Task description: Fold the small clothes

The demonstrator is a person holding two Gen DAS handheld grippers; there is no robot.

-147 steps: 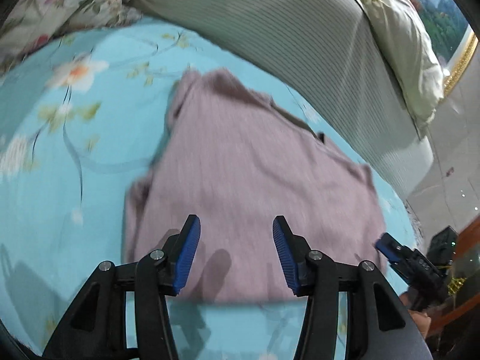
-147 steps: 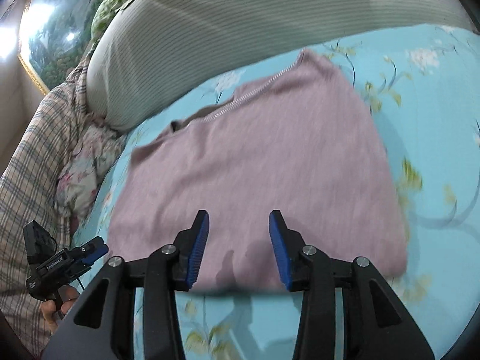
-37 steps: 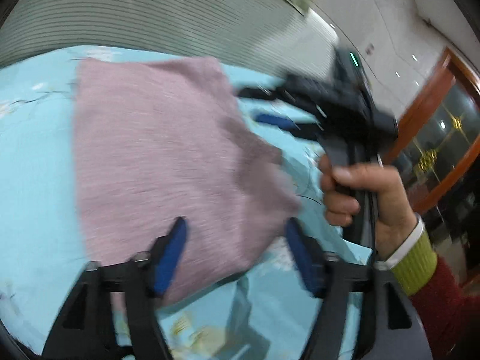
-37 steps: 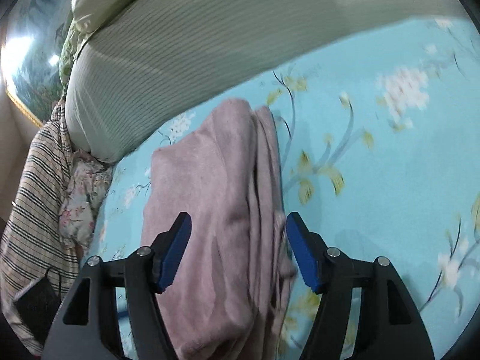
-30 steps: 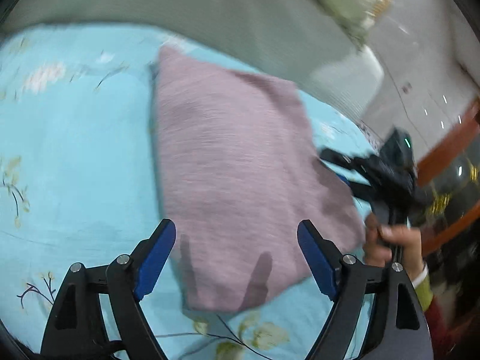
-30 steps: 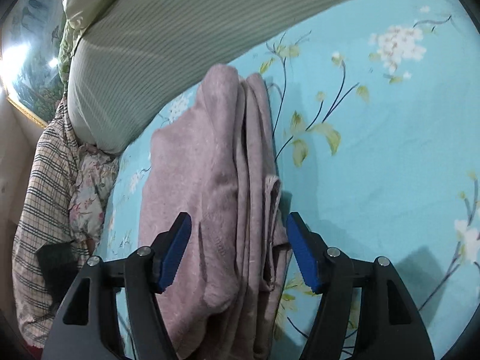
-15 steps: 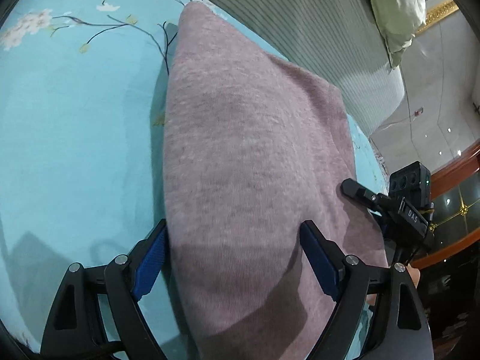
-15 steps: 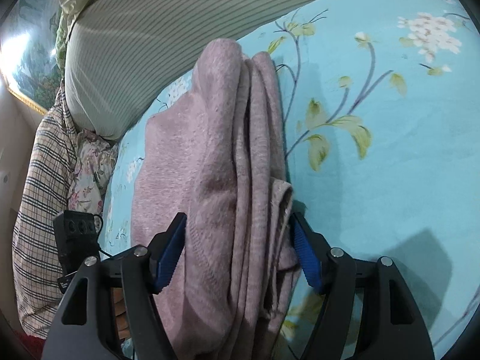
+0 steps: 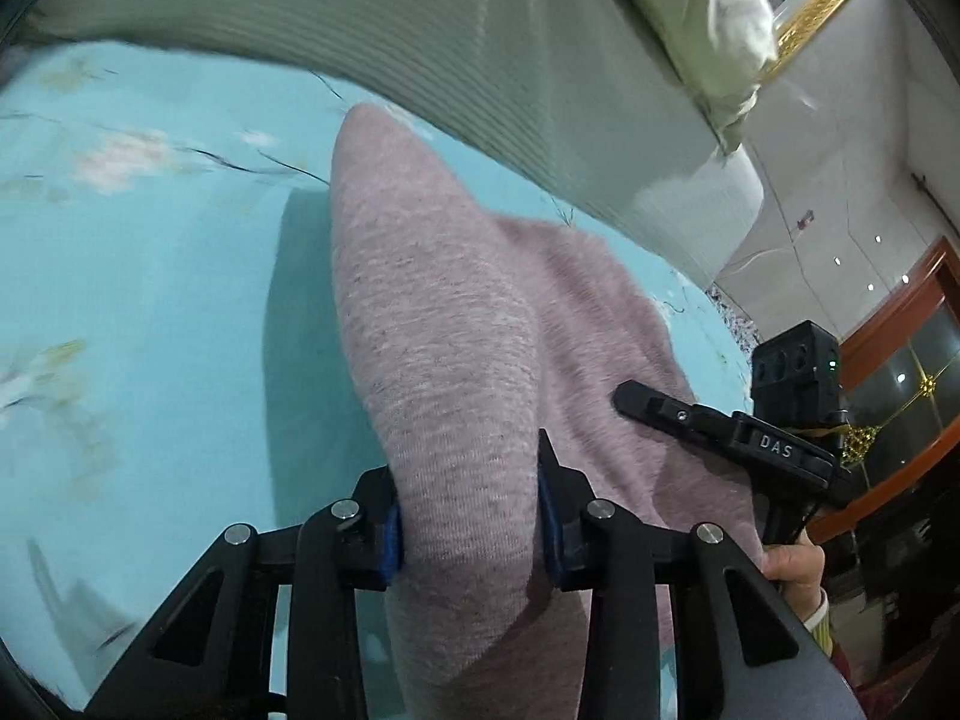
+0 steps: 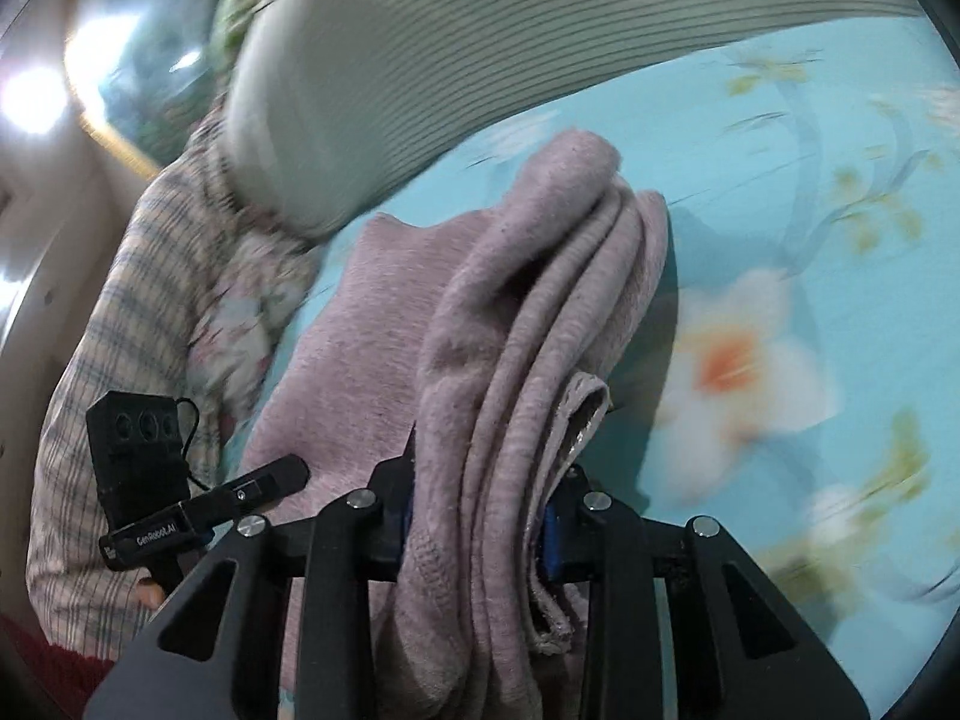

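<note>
mauve folded sweater on the floral bedsheet. left gripper fingers closing, pads pinching its folded edge; right gripper fingers closing on the stacked layers beside the striped duvet.

I see a blue bed sheet with flowers. A big striped pillow lies at the top. At right are a pale wall and a brown wooden door frame.

Folded mauve sweater on floral bedsheet
</note>
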